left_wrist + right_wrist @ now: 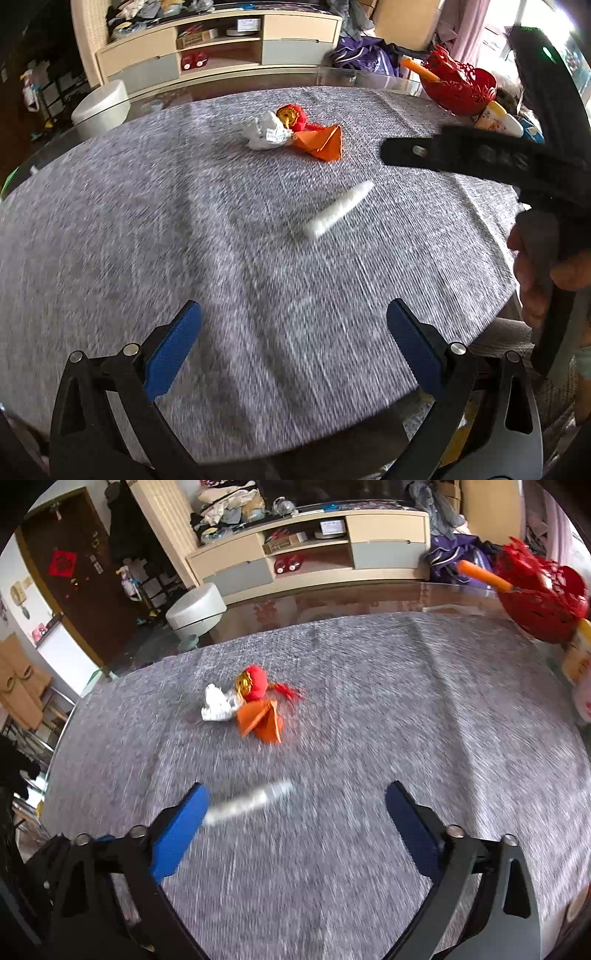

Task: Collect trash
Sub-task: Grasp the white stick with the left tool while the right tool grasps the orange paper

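On the grey tablecloth (147, 229) lie a crumpled white paper (264, 131), a red and gold ornament (293, 116) and a folded orange paper (321, 142), bunched together at the far middle. A white rolled paper stick (338, 214) lies nearer. My left gripper (293, 314) is open and empty, well short of the stick. In the right wrist view the same bunch shows as white paper (218, 703), ornament (253, 686) and orange paper (262, 720). My right gripper (297, 797) is open, with the blurred stick (251, 801) just beyond its left fingertip (184, 823).
A red basket (458, 85) with an orange tube and bottles stands at the table's far right; it also shows in the right wrist view (539, 594). The right gripper's body and the hand holding it (535, 206) fill the left view's right side. A cabinet (314, 550) stands beyond the table.
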Action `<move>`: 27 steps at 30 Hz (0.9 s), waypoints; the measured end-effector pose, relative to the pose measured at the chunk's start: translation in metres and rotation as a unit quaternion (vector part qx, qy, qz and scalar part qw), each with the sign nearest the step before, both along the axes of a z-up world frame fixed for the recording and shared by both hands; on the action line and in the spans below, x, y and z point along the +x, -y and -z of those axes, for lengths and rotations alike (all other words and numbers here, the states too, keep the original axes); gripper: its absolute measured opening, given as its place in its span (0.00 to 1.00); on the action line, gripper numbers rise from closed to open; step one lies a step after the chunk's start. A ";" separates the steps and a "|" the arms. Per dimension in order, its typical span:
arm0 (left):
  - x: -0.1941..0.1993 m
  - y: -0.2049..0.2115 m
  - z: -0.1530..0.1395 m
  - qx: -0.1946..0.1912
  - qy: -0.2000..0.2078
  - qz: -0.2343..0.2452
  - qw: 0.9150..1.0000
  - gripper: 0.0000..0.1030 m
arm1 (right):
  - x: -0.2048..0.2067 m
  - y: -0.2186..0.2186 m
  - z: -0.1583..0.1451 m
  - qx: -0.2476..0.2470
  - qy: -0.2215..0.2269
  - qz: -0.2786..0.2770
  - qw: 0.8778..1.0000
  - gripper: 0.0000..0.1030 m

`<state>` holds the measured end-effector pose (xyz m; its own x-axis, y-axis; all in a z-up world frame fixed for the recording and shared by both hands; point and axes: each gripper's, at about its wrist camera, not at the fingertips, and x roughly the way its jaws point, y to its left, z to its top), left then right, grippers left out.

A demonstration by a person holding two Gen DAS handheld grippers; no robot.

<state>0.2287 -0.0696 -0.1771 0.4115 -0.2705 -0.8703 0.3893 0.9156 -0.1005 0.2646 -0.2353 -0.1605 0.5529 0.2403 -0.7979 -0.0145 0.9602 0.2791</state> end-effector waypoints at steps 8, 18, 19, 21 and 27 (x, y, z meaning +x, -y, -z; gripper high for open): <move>0.039 0.017 0.012 -0.001 0.012 0.027 1.000 0.80 | 0.045 -0.014 0.008 0.000 0.003 -0.024 1.000 0.57; 0.058 0.040 0.027 -0.003 0.018 0.067 0.998 0.59 | 0.069 -0.014 0.036 0.034 -0.032 -0.034 0.998 0.29; 0.059 0.039 0.027 -0.005 0.019 0.068 0.998 0.48 | 0.070 -0.014 0.037 0.037 -0.032 -0.038 0.998 0.23; 0.061 0.040 0.027 -0.003 0.022 0.067 0.998 0.39 | 0.070 -0.016 0.037 0.039 -0.029 -0.044 0.998 0.17; 0.058 0.031 0.027 -0.016 0.009 0.074 0.997 0.13 | 0.059 -0.021 0.029 0.010 -0.015 -0.054 0.998 0.11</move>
